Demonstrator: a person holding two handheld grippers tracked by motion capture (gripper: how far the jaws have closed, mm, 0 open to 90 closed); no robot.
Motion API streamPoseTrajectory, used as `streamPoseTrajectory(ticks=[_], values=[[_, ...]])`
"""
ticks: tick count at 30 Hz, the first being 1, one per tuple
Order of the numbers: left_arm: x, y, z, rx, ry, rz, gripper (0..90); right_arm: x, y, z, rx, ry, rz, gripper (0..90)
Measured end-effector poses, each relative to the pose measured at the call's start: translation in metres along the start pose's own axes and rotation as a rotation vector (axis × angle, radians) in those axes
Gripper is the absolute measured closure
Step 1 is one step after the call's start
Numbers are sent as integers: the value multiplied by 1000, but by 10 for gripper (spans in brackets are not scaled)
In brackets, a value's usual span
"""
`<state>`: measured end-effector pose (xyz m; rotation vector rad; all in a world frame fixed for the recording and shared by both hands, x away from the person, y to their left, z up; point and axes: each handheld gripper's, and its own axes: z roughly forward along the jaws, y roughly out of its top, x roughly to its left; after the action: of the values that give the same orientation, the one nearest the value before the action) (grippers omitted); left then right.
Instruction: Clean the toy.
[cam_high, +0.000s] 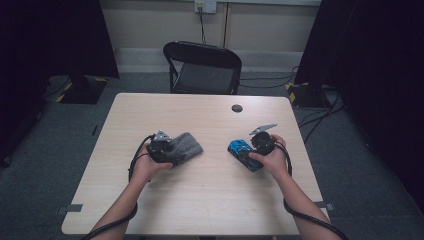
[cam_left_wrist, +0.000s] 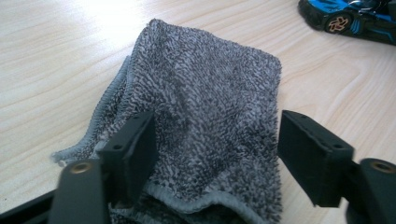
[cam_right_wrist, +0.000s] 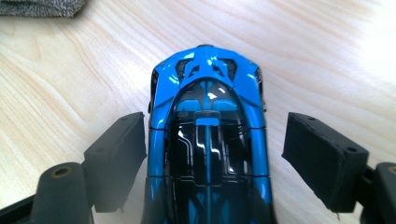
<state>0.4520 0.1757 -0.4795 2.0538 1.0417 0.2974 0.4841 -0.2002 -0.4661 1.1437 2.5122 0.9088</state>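
Note:
A folded grey terry cloth (cam_high: 189, 144) lies left of the table's middle. My left gripper (cam_high: 171, 150) stands open over its near end. In the left gripper view the cloth (cam_left_wrist: 210, 93) runs up between the jaws of the left gripper (cam_left_wrist: 217, 154); the left jaw rests against the pile and the right jaw sits just off the cloth's edge. A shiny blue and black toy car (cam_high: 240, 149) stands right of the middle. My right gripper (cam_high: 254, 148) is open around it. In the right gripper view the car (cam_right_wrist: 208, 135) sits between the jaws of the right gripper (cam_right_wrist: 215, 158), closer to the left one.
The light wooden table (cam_high: 200, 200) has a round cable hole (cam_high: 237, 108) near its far edge. A black folding chair (cam_high: 205, 67) stands behind the table. Dark curtains hang at both sides, and cables lie on the floor at the right.

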Motion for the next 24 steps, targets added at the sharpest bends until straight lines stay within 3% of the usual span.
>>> streamPoseTrajectory(ticks=[10, 17, 24], values=[[-7, 13, -11, -8, -13, 20, 208, 1, 3, -15, -36, 27, 11, 176], [-11, 13, -18, -16, -55, -2, 217, 8, 2, -22, -49, 50, 9, 172], [-22, 14, -26, -29, -115, 28, 166, 16, 0, -28, -62, 73, -2, 168]])
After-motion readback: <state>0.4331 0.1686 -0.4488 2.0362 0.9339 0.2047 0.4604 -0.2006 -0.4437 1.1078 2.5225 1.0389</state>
